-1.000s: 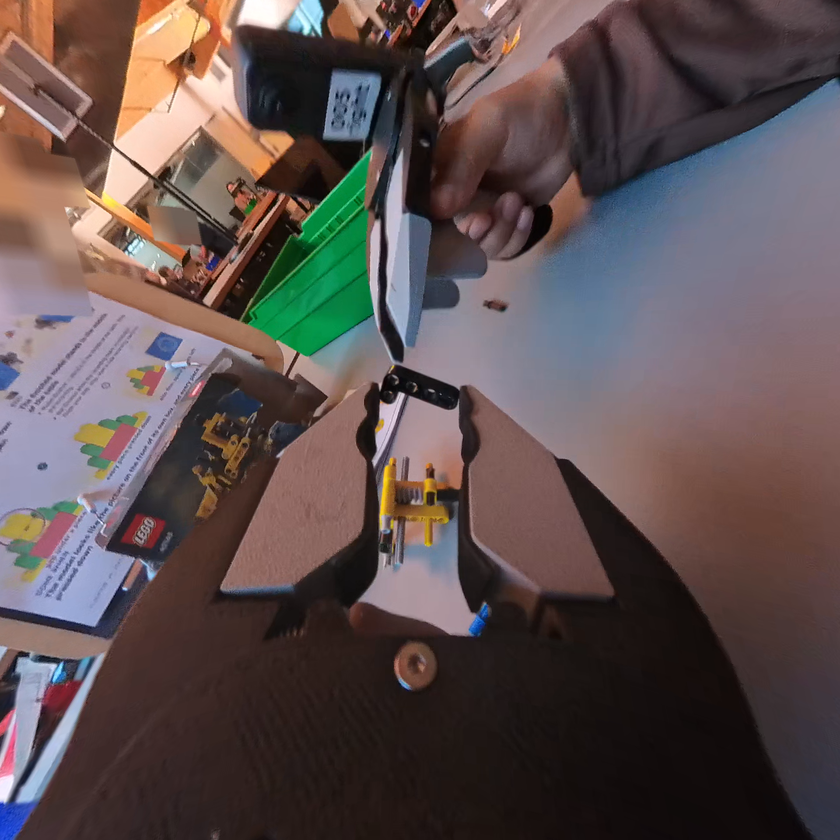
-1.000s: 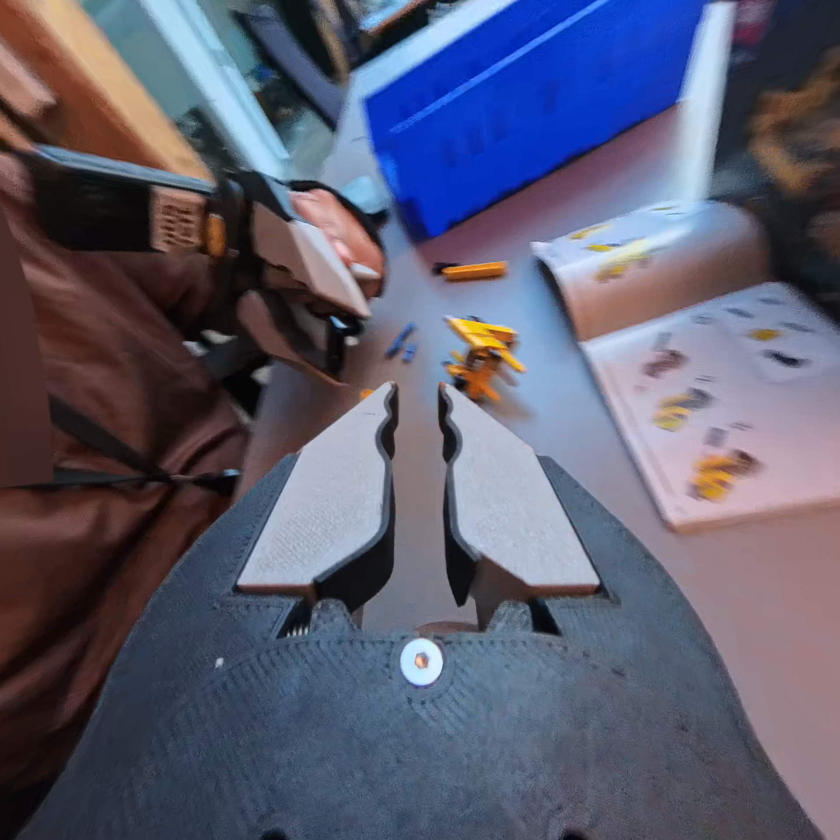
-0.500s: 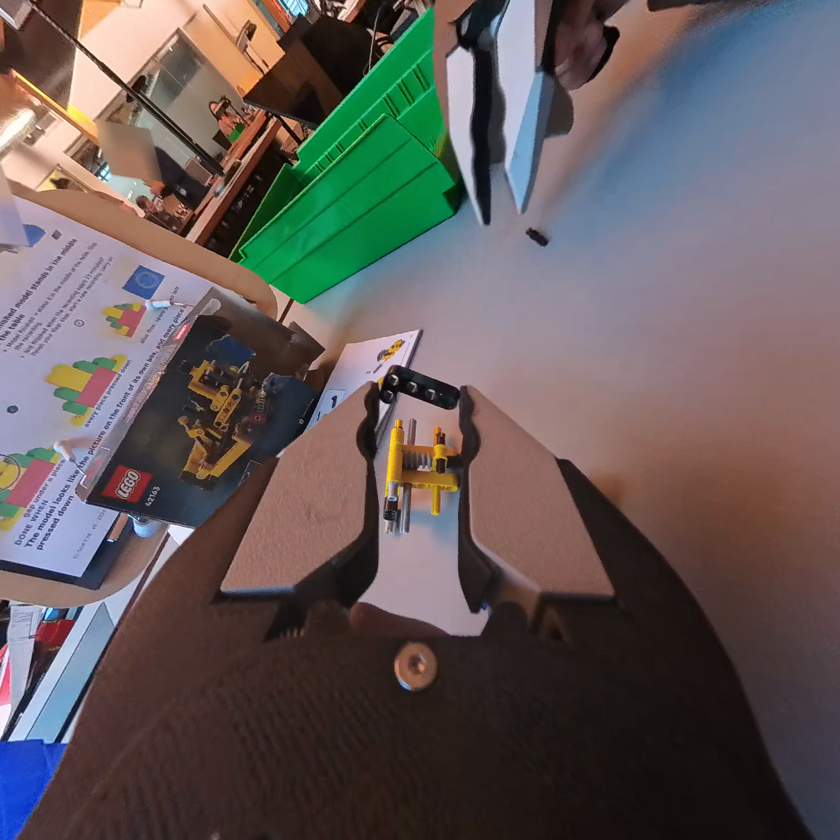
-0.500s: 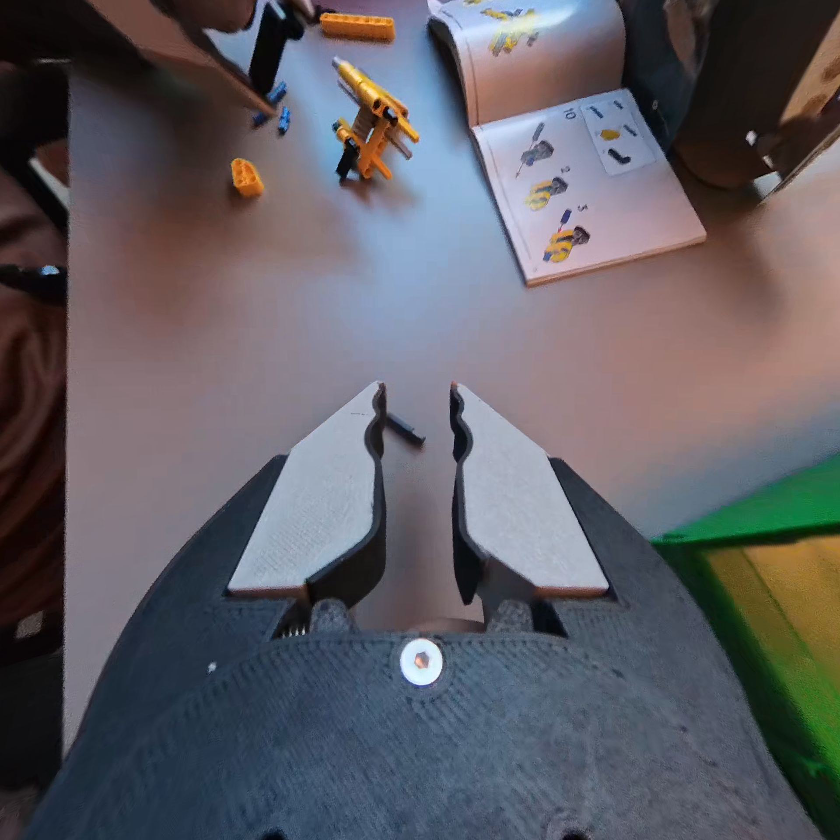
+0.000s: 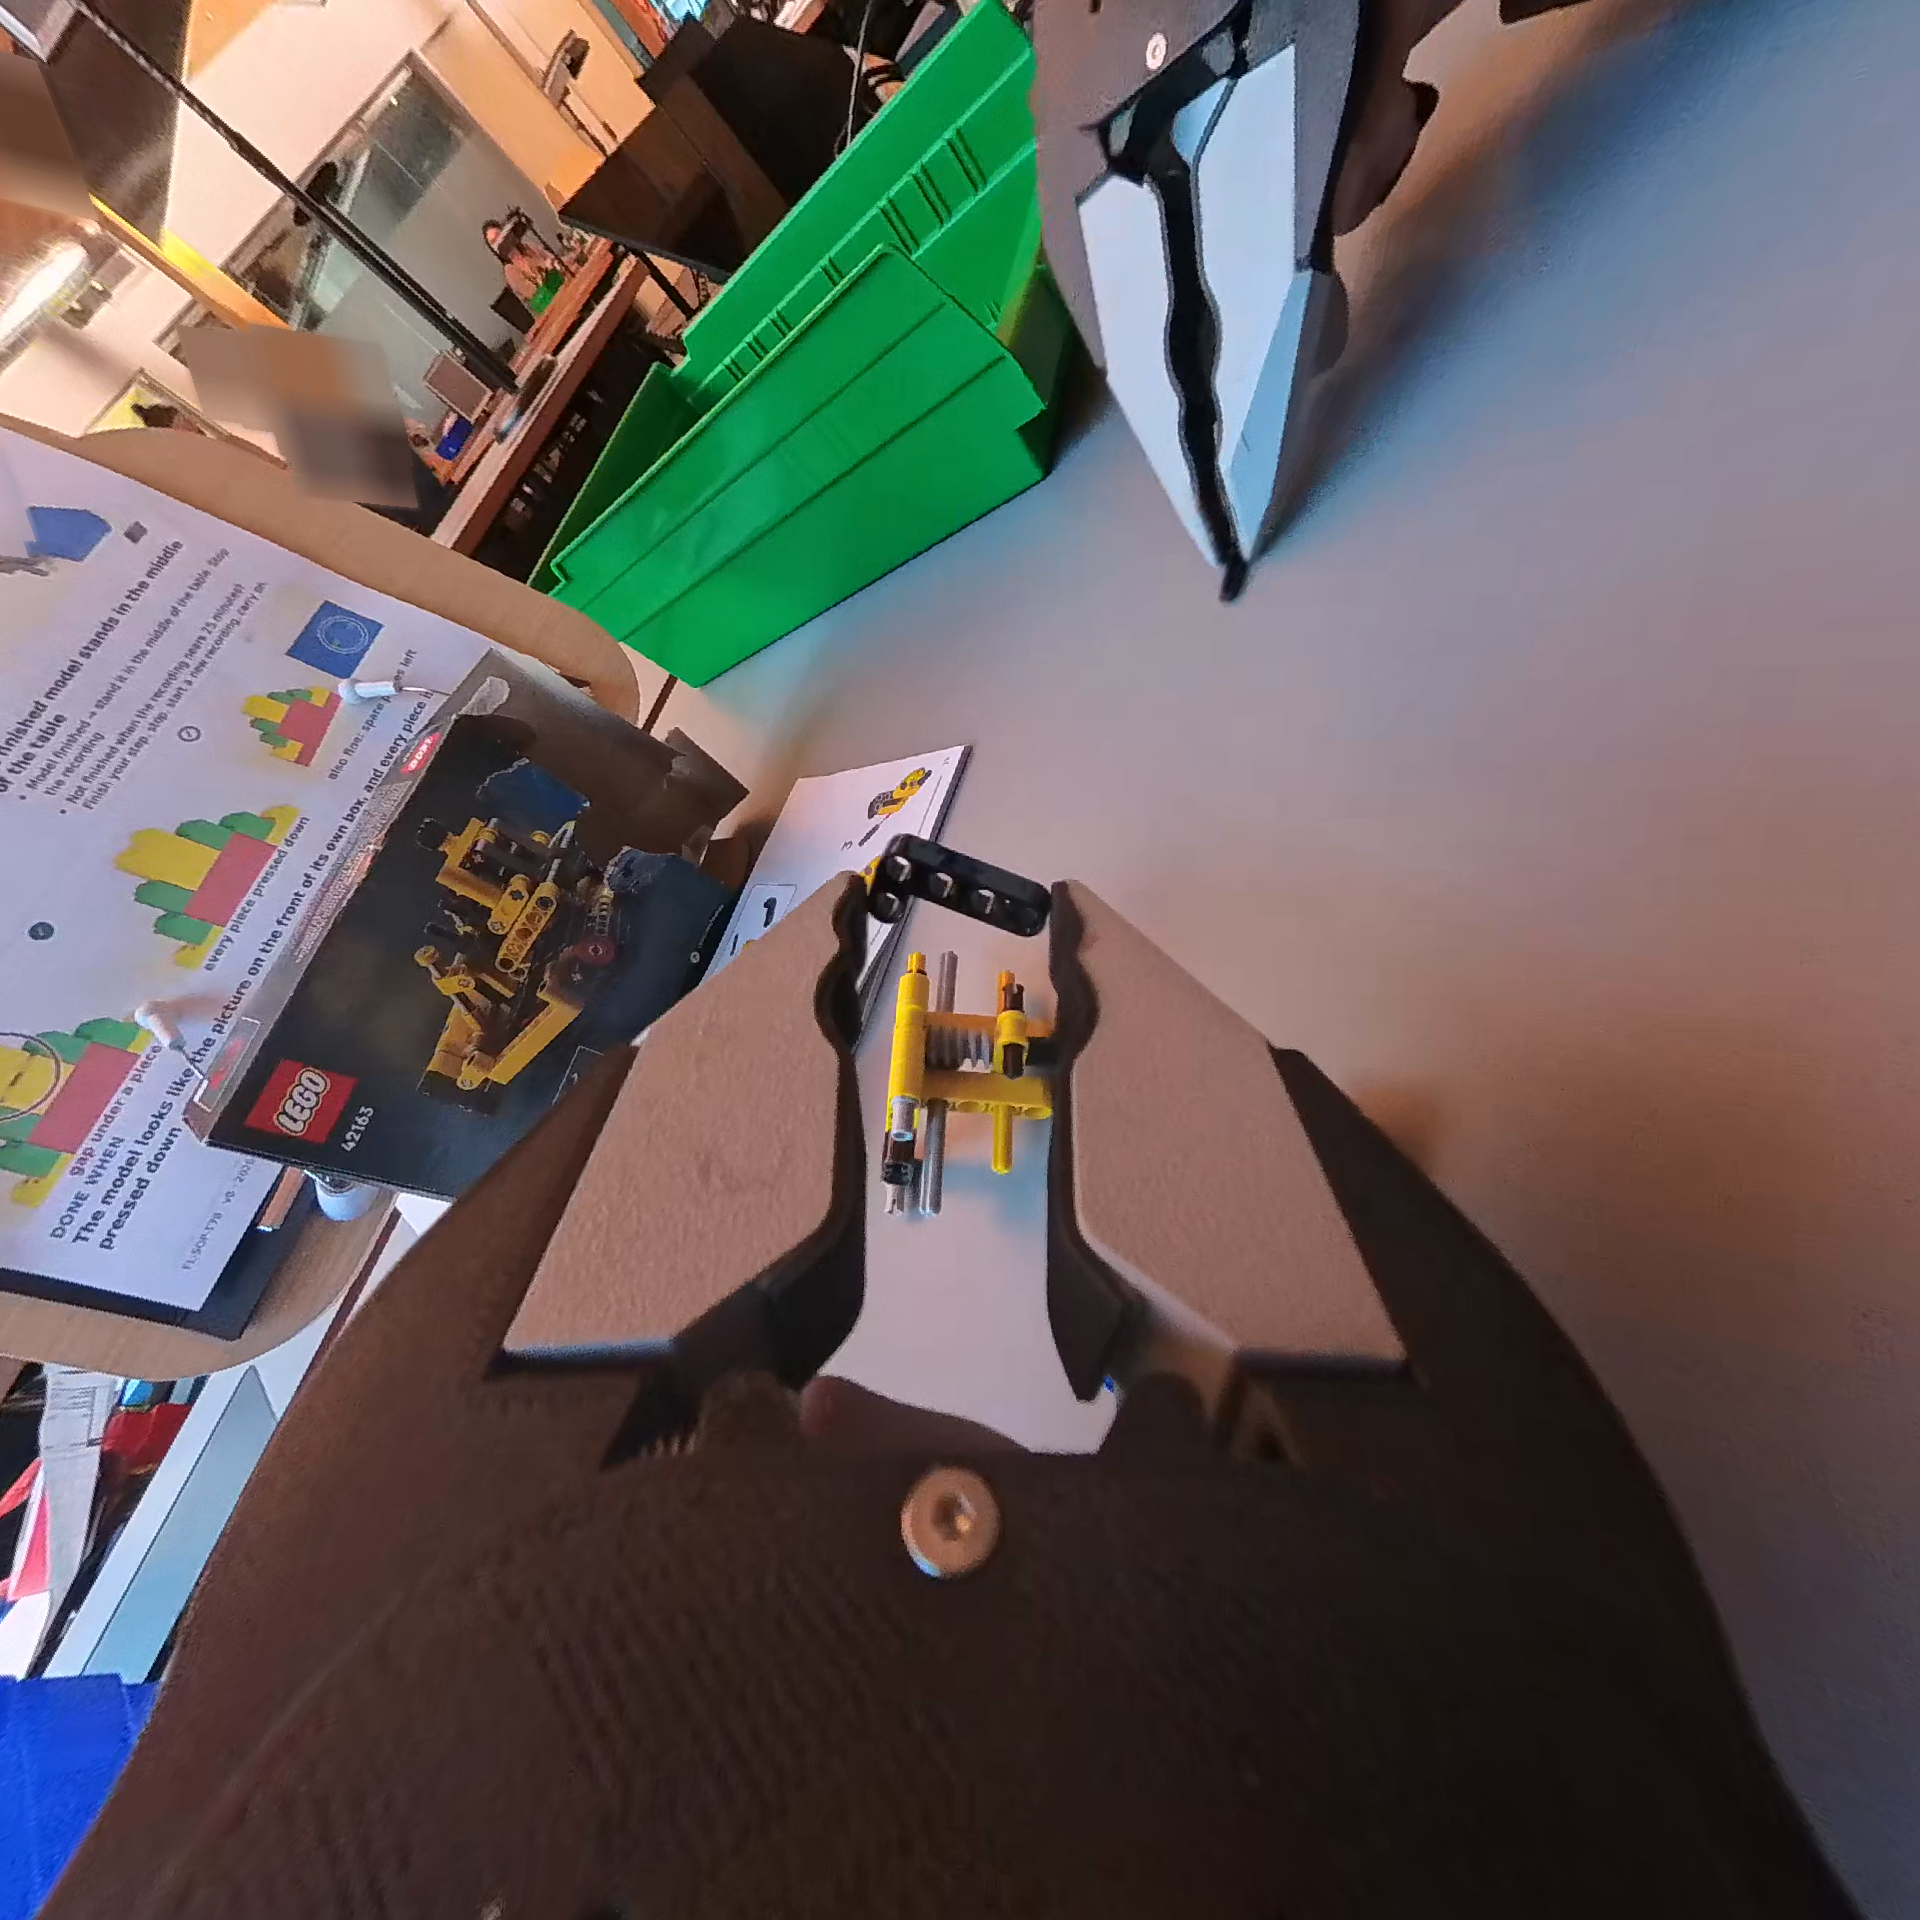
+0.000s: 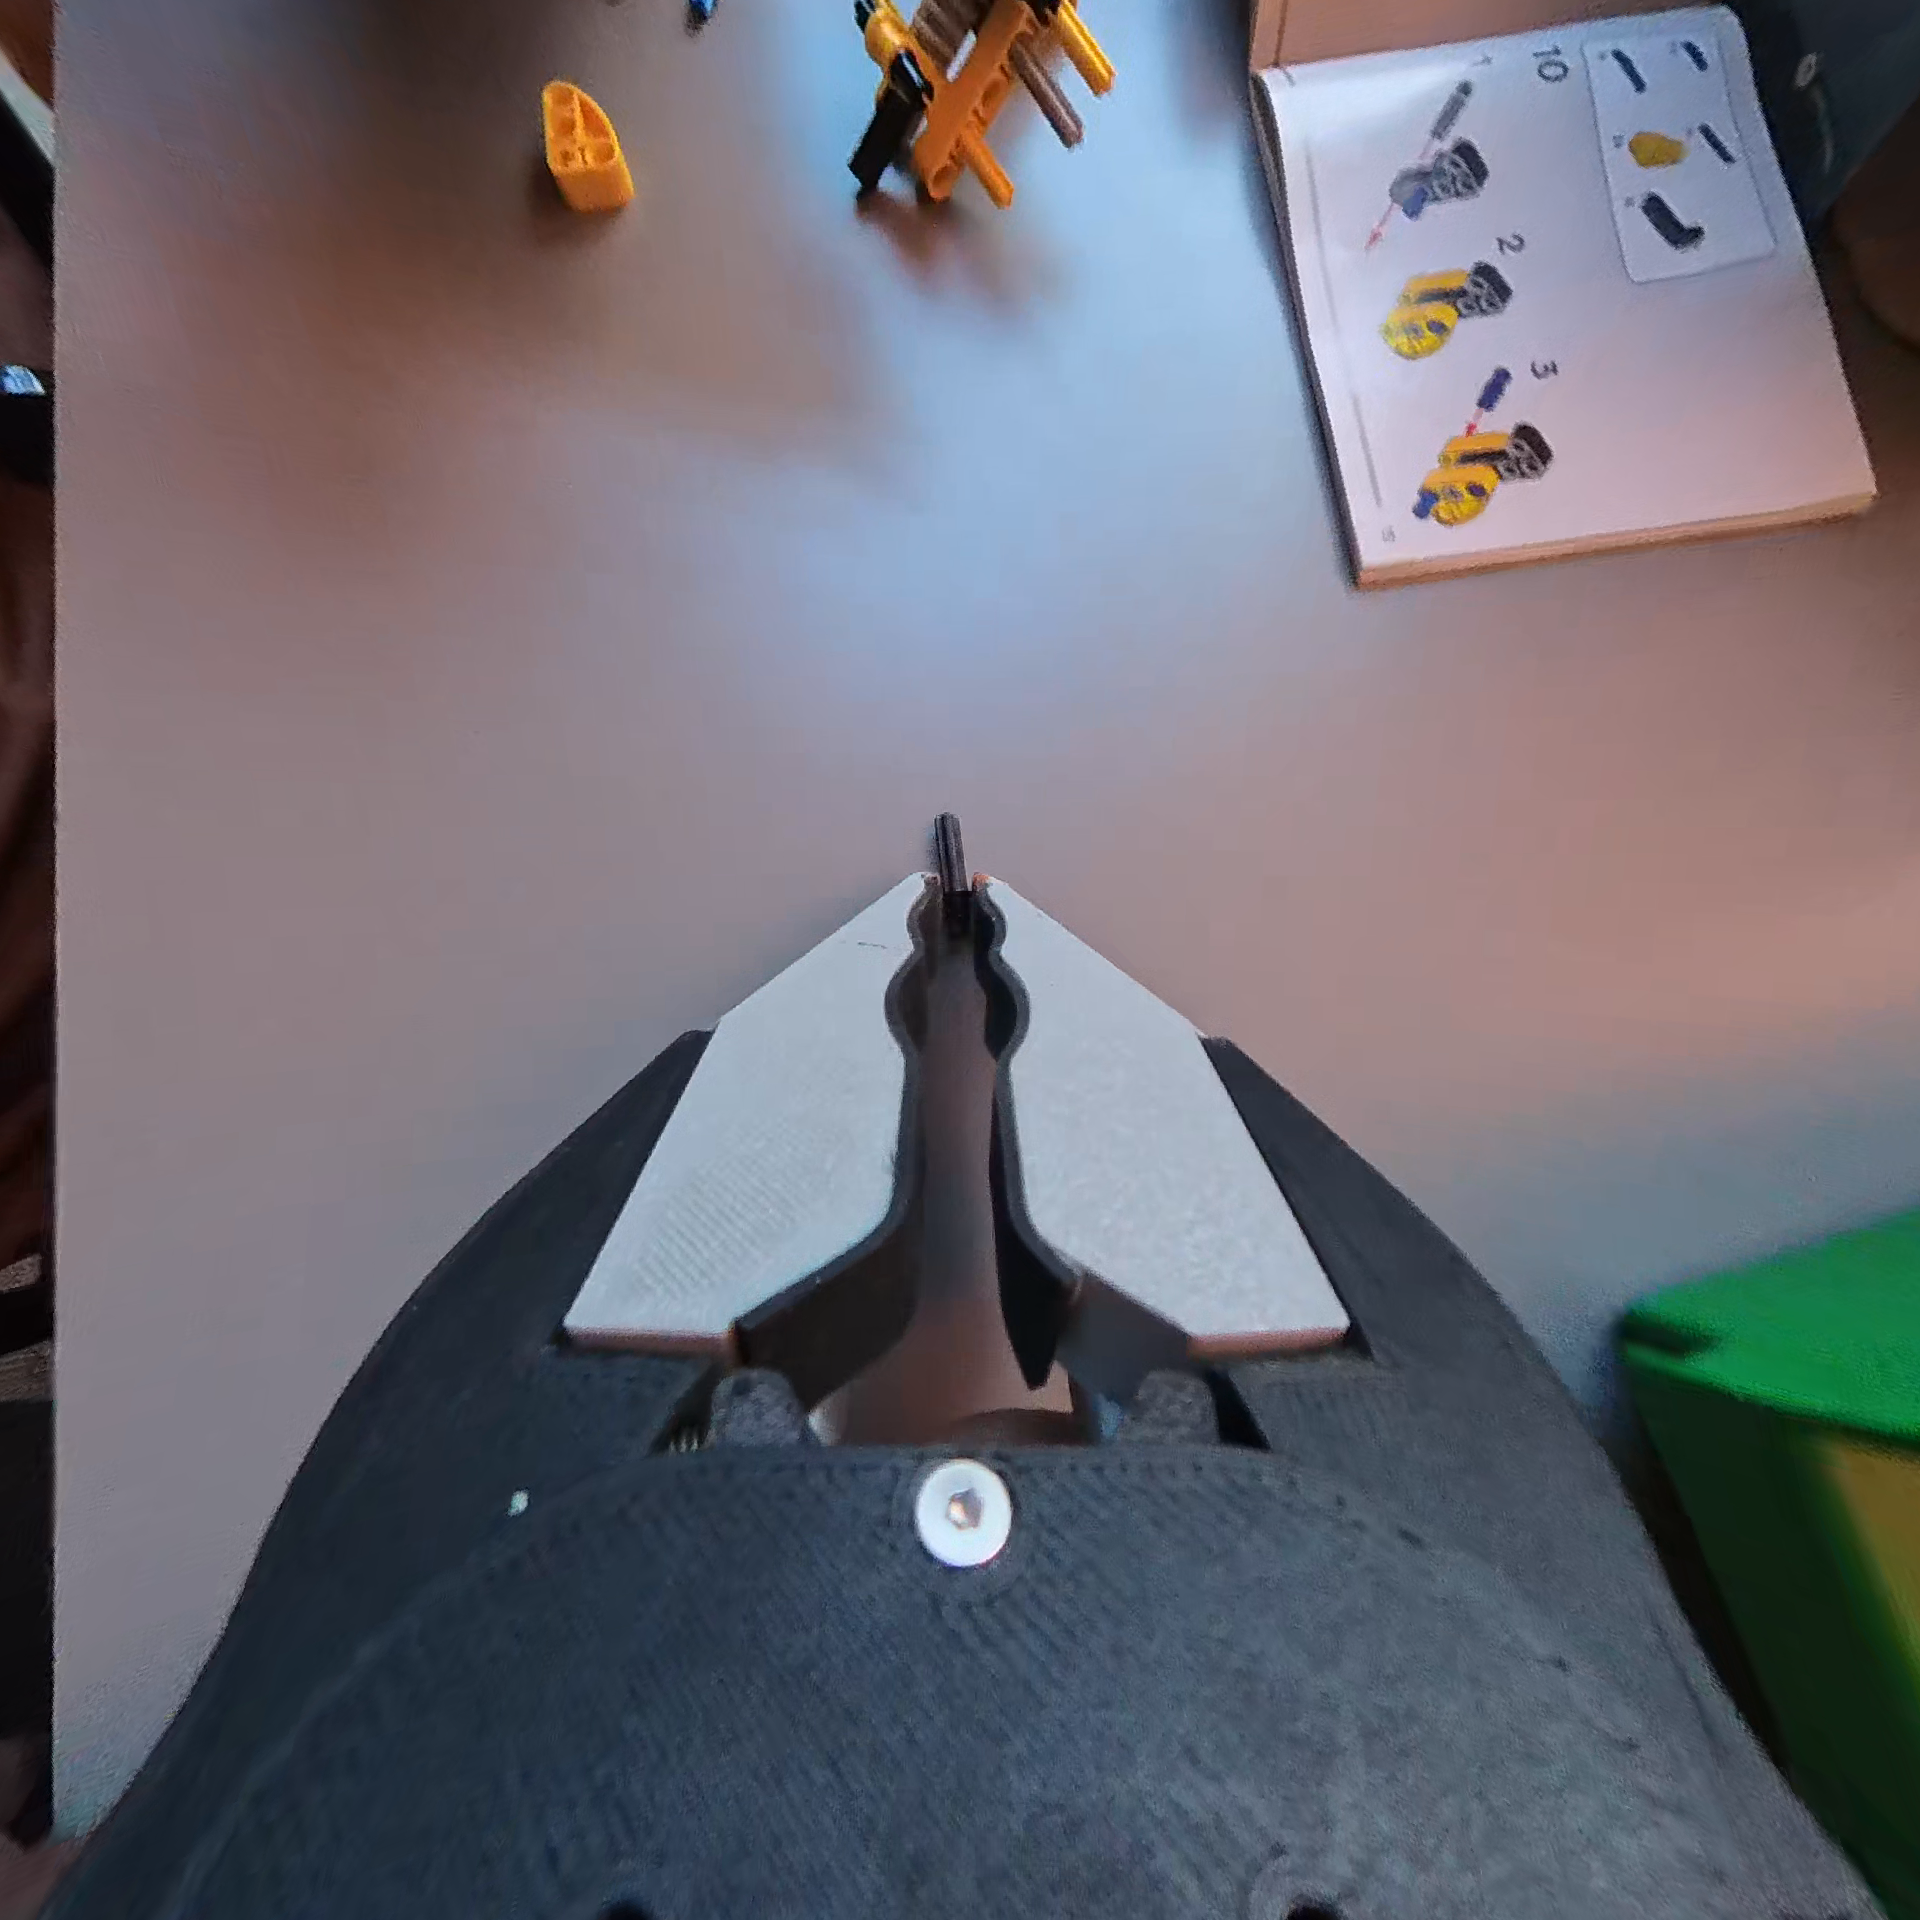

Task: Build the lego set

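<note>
Your right gripper (image 6: 951,883) covers most of the black pin (image 6: 948,847); only its tip pokes past the jaws, so you cannot see how far back it reaches. In the right wrist view, the yellow assembly (image 6: 966,99) is cut off by the top edge, and the instruction booklet (image 6: 1579,301) loses its upper part there too. The green bin (image 6: 1787,1455) is blurred and runs off the right edge. In the left wrist view, your left gripper (image 5: 956,914) hides the edges of the yellow assembly and the ends of the black beam (image 5: 961,885). The printed sheet (image 5: 135,831) is clipped at the left edge.
</note>
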Demonstrator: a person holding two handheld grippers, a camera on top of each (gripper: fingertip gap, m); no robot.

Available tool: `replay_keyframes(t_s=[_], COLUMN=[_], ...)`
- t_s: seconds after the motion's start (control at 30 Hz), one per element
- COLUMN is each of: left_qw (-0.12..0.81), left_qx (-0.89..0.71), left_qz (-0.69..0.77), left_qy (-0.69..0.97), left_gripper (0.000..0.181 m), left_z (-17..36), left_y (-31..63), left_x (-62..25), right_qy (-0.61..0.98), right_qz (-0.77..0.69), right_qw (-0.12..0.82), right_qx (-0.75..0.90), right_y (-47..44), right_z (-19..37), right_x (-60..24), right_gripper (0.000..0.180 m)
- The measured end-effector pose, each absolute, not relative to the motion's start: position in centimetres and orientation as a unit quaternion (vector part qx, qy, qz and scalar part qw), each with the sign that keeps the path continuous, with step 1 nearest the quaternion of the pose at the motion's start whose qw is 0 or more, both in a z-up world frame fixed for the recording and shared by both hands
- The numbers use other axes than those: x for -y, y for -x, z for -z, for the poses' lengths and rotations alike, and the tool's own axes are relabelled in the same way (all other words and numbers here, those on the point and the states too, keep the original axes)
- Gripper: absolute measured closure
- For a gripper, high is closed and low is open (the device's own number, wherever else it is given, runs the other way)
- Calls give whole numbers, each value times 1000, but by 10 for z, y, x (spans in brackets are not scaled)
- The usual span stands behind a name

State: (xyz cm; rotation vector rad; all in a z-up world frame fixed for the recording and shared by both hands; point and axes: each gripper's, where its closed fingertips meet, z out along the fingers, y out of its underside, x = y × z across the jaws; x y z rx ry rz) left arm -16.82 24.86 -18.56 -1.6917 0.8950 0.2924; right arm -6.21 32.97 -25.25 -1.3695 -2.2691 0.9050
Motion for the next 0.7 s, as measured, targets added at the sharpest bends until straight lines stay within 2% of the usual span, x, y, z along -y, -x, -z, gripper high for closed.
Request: replay_keyframes(t_s=[0.37,0.7], left_qw=[565,567], left_qx=[-388,-394], left_qz=[-132,-140], left_qy=[716,710], left_gripper=[149,149], left_z=[185,184], left_y=[165,164], left_x=[-247,-246], right_qy=[451,456], right_qz=[-341,-360], right_qw=[182,180], right_qx=[804,794], right_y=[140,143], right_z=[251,248], right_x=[-248,-244], right_gripper=[177,173])
